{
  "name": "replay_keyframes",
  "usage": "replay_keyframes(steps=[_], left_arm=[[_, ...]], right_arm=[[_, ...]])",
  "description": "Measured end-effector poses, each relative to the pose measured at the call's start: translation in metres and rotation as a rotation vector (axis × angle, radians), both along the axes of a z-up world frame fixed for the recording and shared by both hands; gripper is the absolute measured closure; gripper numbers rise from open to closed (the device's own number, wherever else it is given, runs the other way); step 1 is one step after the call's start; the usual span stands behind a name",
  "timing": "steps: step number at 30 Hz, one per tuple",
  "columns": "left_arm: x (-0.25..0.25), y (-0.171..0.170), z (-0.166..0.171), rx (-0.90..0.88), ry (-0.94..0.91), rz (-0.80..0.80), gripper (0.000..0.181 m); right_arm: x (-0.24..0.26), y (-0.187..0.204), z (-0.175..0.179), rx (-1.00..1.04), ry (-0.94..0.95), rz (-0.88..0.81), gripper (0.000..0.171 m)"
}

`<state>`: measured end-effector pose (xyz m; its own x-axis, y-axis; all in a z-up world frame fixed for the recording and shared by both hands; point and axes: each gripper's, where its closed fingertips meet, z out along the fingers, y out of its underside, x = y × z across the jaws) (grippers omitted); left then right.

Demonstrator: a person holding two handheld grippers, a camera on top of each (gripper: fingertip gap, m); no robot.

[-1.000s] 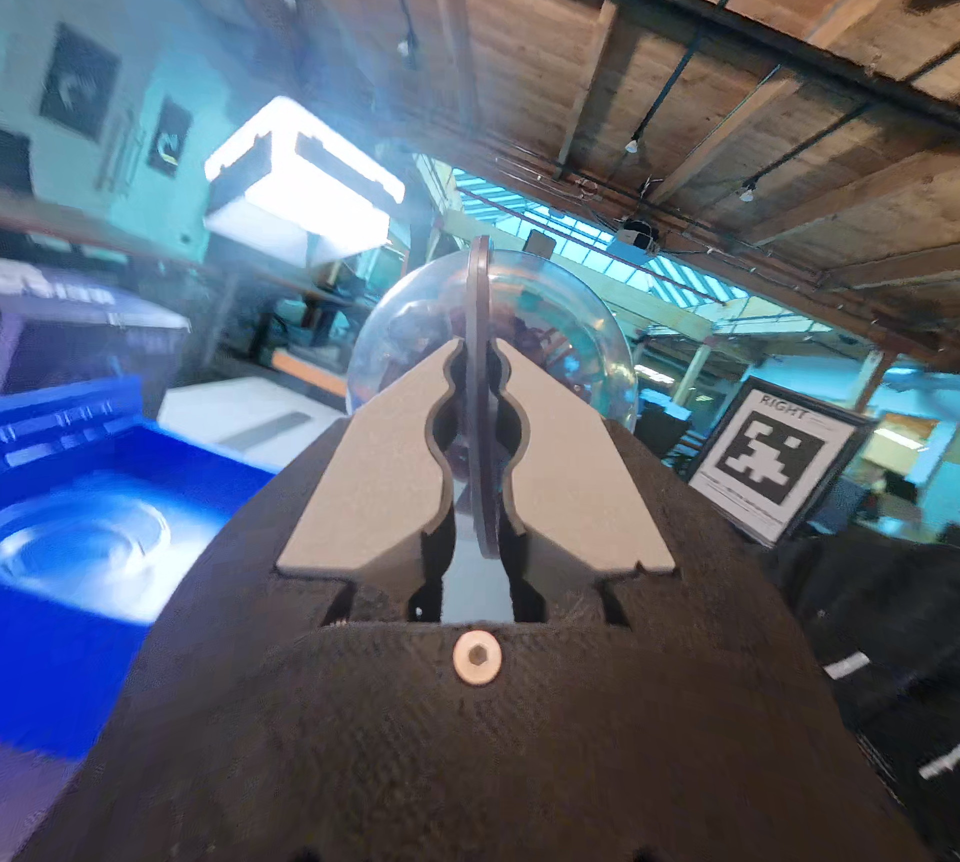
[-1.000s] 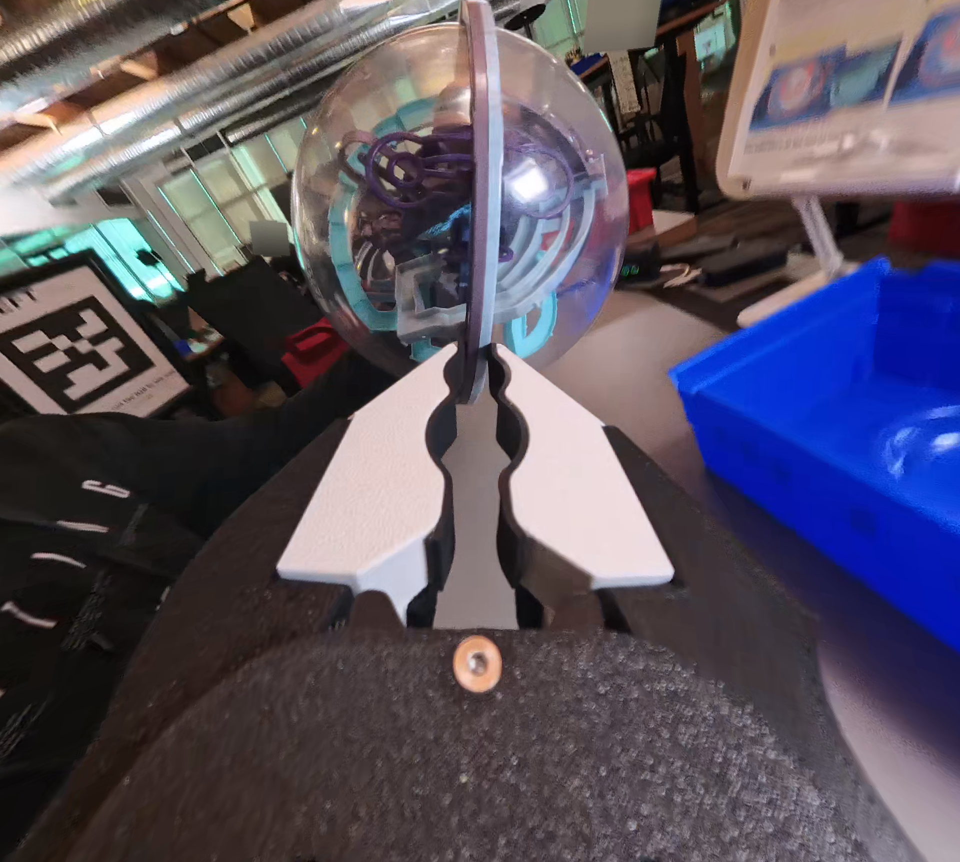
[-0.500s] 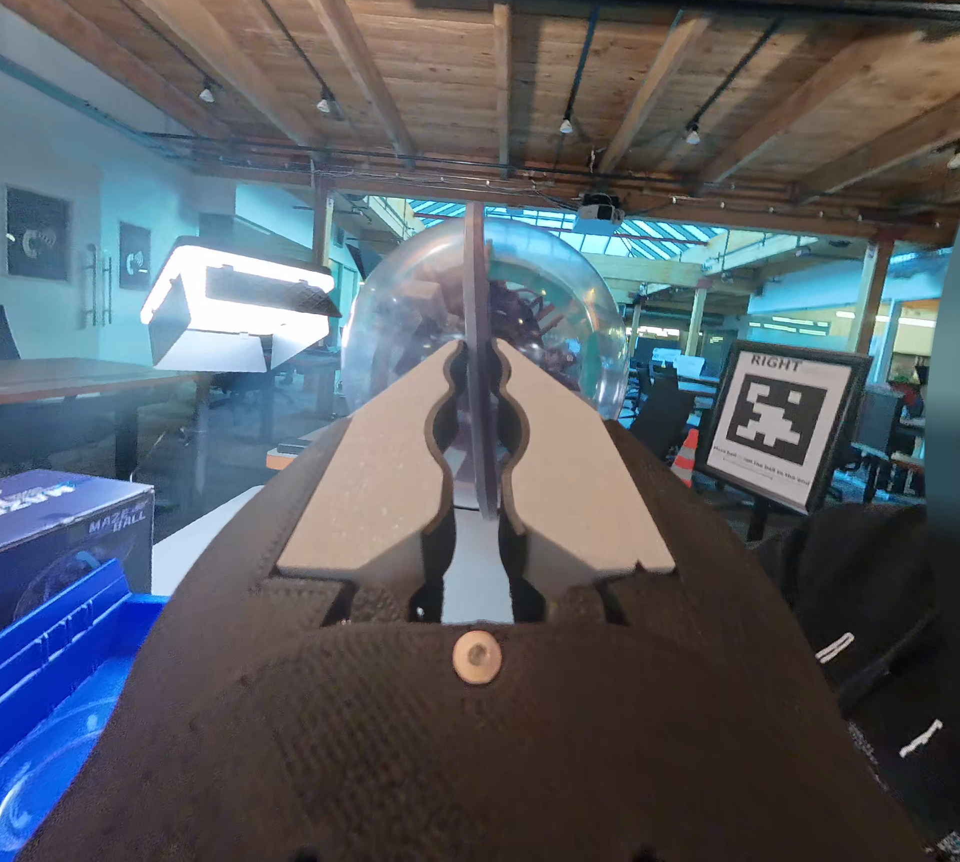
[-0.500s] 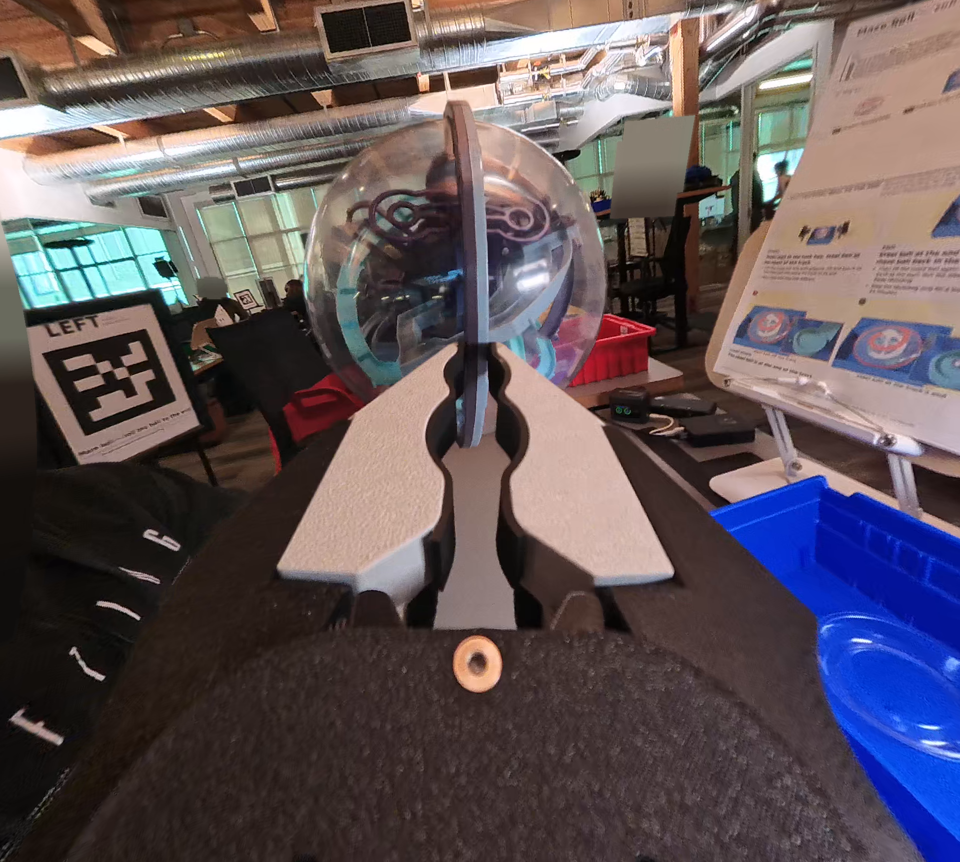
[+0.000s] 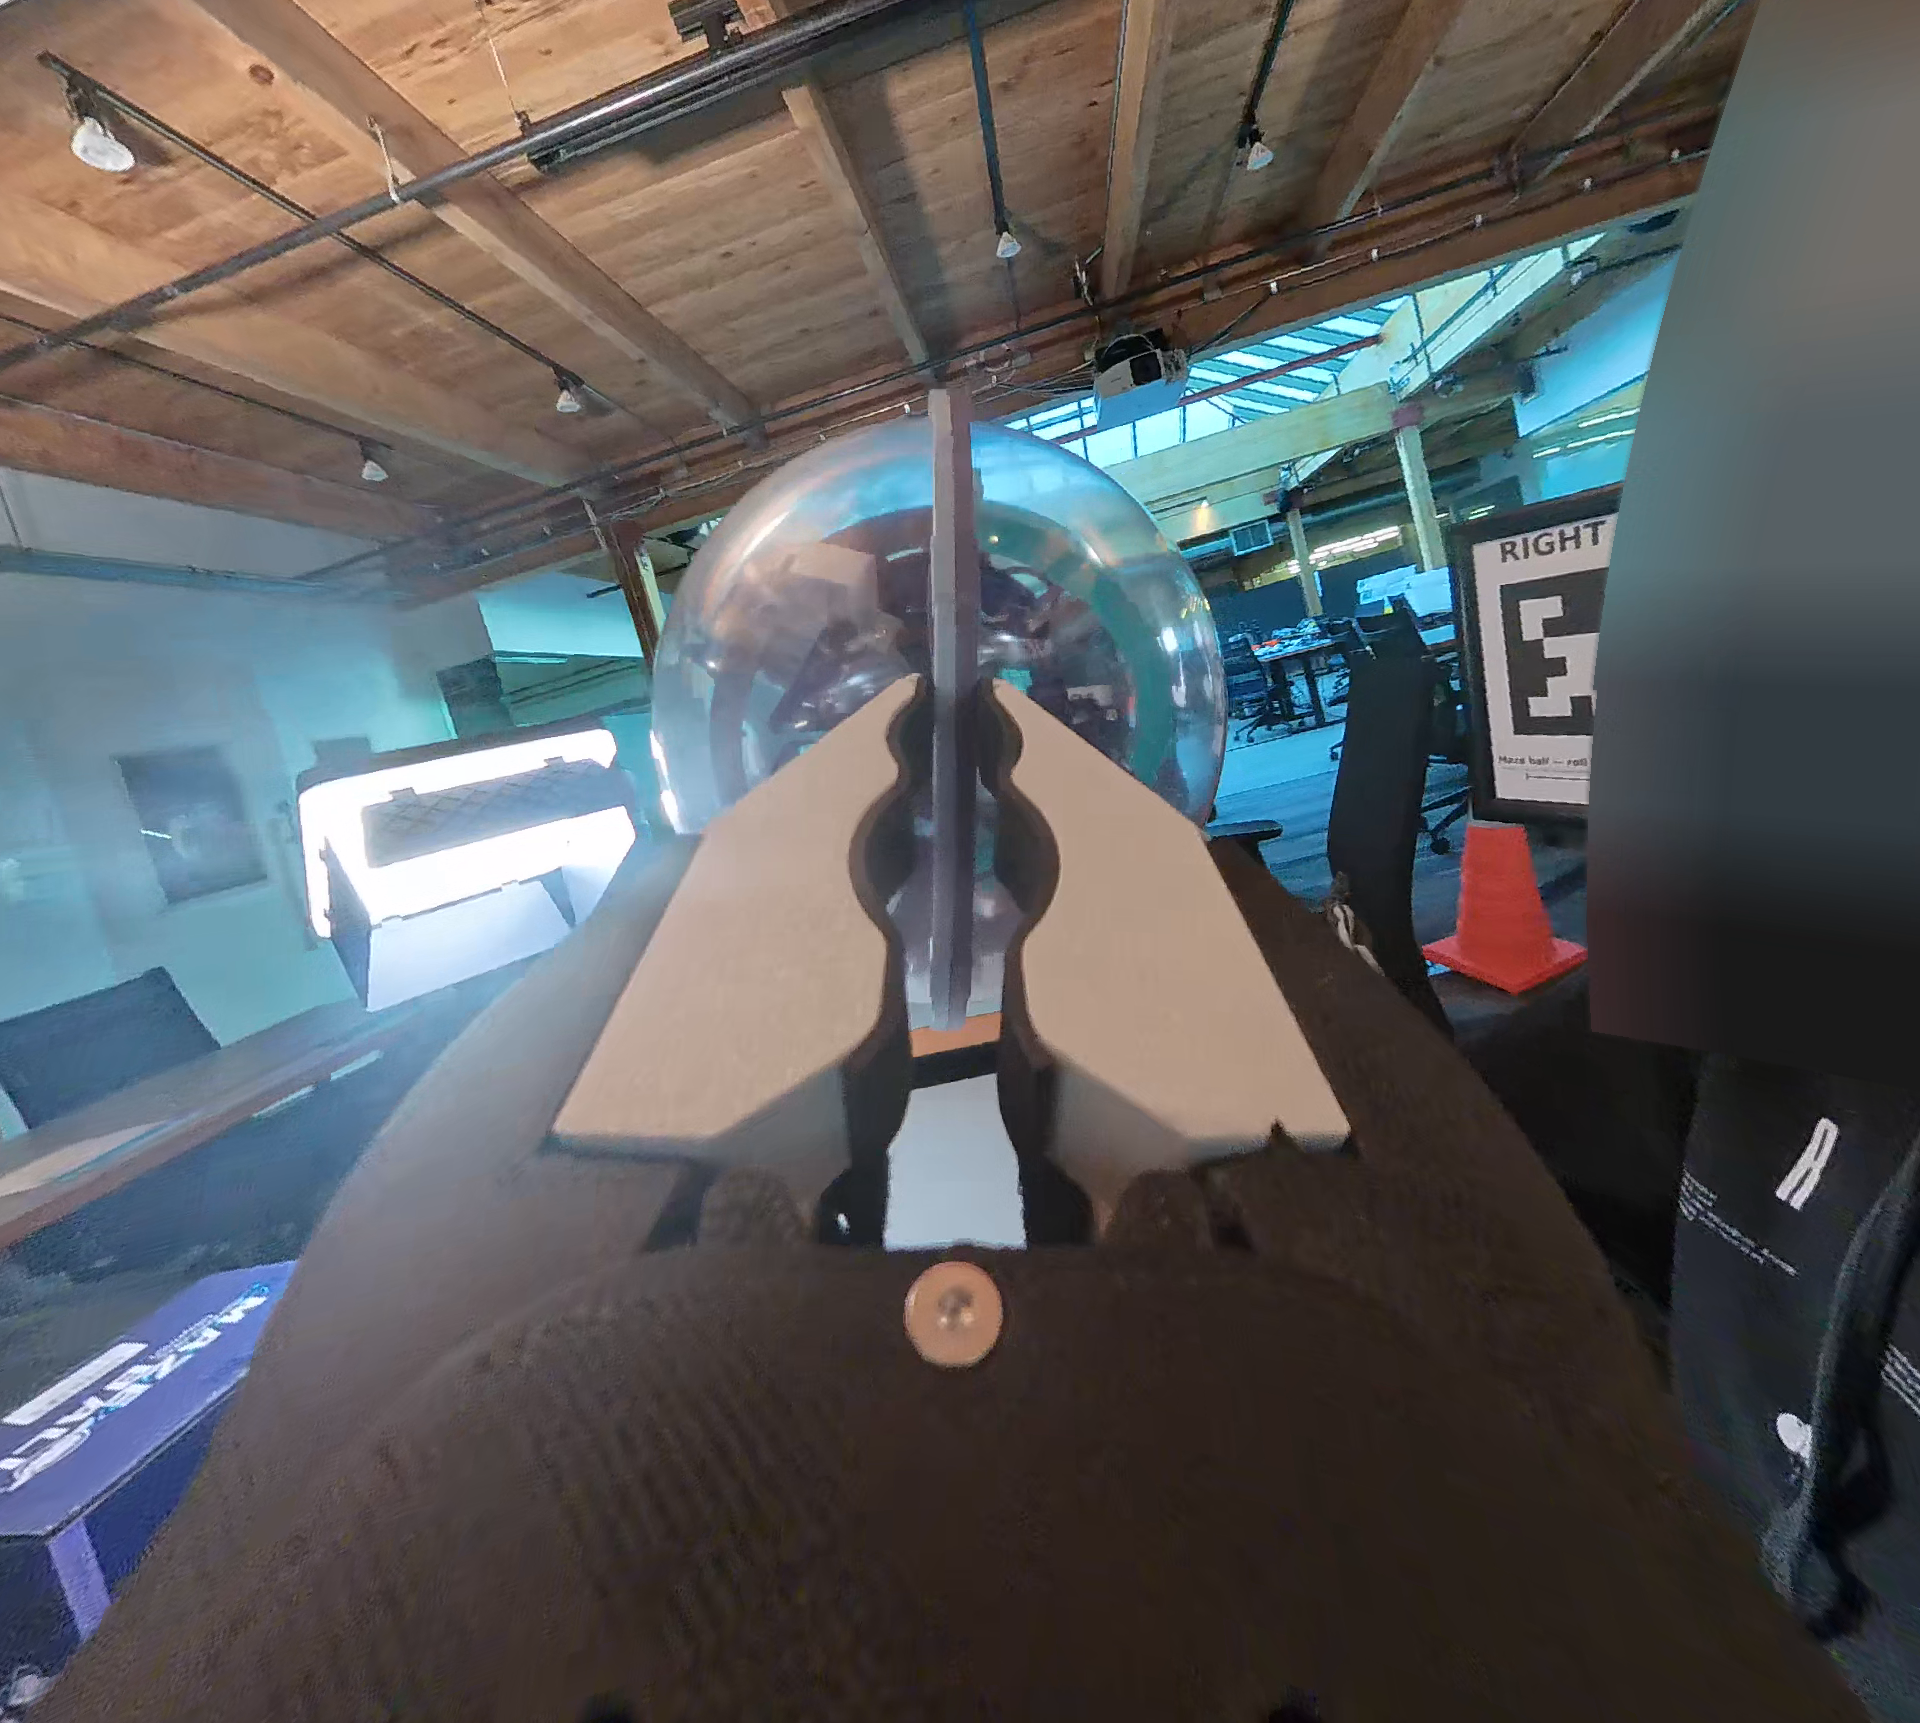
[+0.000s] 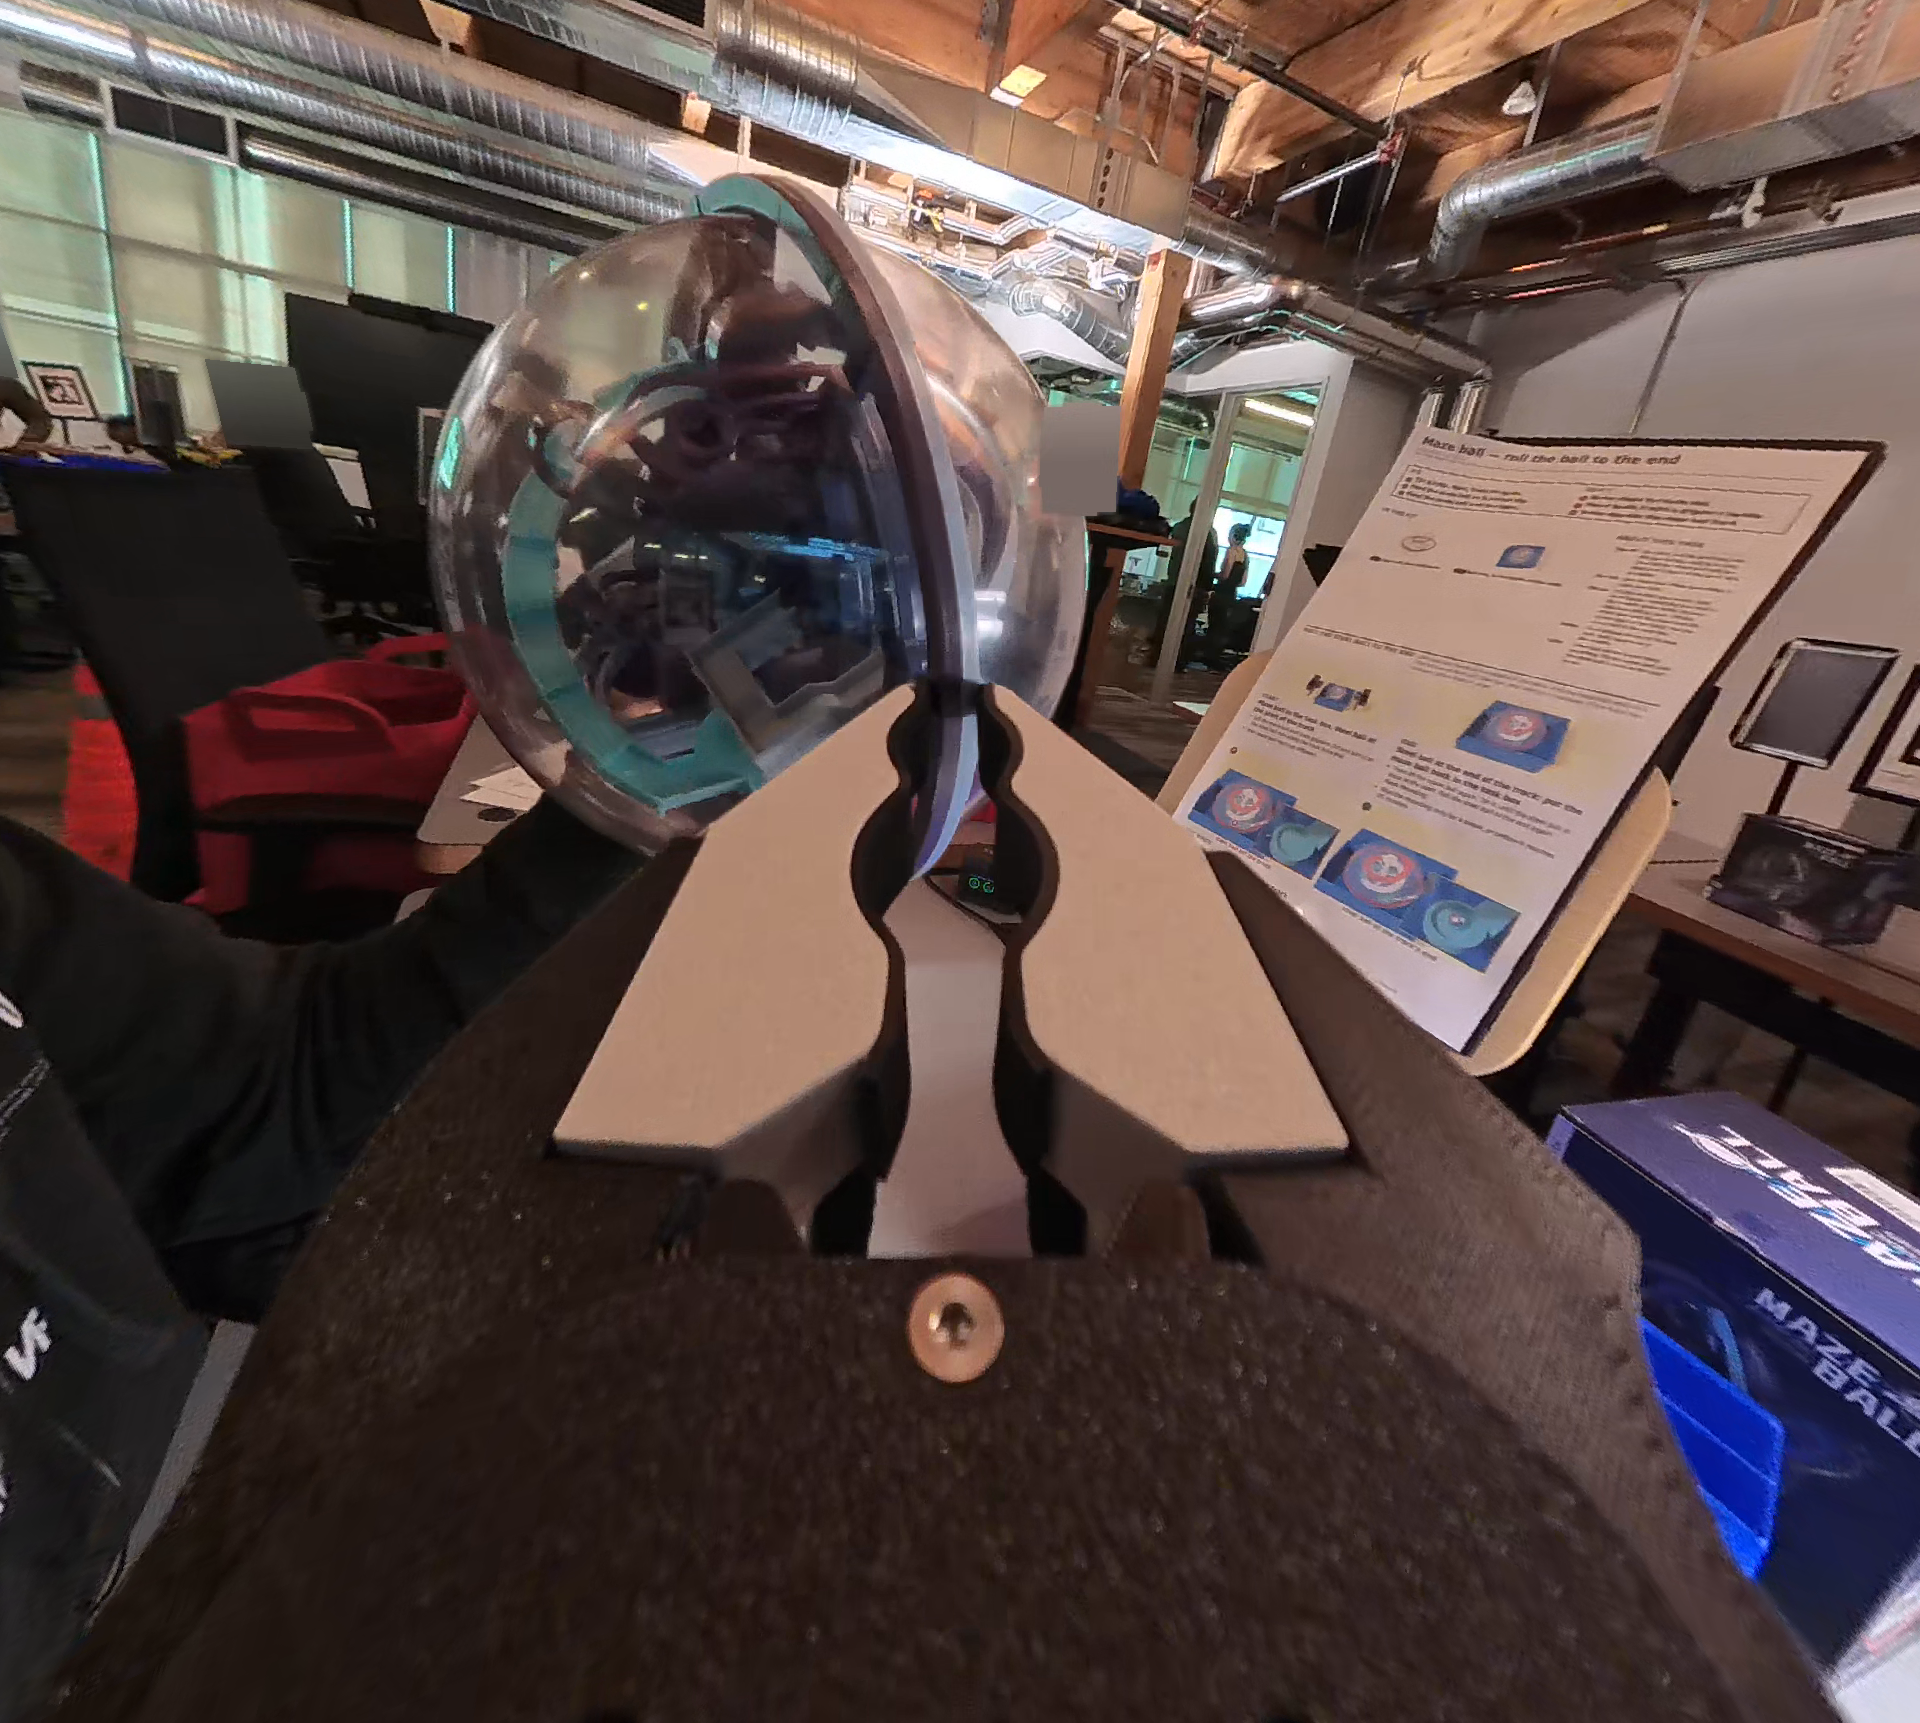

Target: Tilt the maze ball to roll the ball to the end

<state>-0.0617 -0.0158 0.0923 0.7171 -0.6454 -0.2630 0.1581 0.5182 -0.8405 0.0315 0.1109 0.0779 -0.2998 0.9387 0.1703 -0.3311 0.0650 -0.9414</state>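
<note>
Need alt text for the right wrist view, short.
The right gripper is shut on the flat ring of a clear maze ball, held up and tilted left. An instruction board stands to the right, with wooden ceiling beams and ducts above.

Item count, taken relative to the maze ball (image 6: pixel 727 530):

- Maze ball: one, clear.
- Grippers: two, left gripper (image 5: pixel 956 717) and right gripper (image 6: pixel 951 702), each at its rim.
- Instruction board (image 6: pixel 1507 686): one, right of the ball.
- Orange cone (image 5: pixel 1507 904): one.
- Purple boxes (image 6: pixel 1766 1258): one in each view.
- Red bin (image 6: pixel 322 738): one, left.
</note>
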Motion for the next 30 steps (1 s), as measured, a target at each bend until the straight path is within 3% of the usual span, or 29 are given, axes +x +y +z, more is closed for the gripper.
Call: replay_keyframes(steps=[7, 21, 26, 30], left_arm=[[0.008, 0.002, -0.002, 0.0, 0.014, 0.016, 0.174], [-0.05, 0.056, -0.023, -0.33, -0.407, -0.129, 0.175], [-0.073, 0.08, -0.052, -0.475, -0.596, -0.185, 0.175], [-0.084, 0.089, -0.108, -0.618, -0.7, -0.163, 0.176]], right_arm=[[-0.009, 0.016, 0.0, -0.056, 0.02, -0.075, 0.17], [-0.02, 0.033, -0.015, -0.196, -0.066, 0.005, 0.171], [-0.04, 0.052, -0.047, -0.32, -0.178, 0.049, 0.171], [-0.054, 0.062, -0.097, -0.43, -0.297, 0.073, 0.171]])
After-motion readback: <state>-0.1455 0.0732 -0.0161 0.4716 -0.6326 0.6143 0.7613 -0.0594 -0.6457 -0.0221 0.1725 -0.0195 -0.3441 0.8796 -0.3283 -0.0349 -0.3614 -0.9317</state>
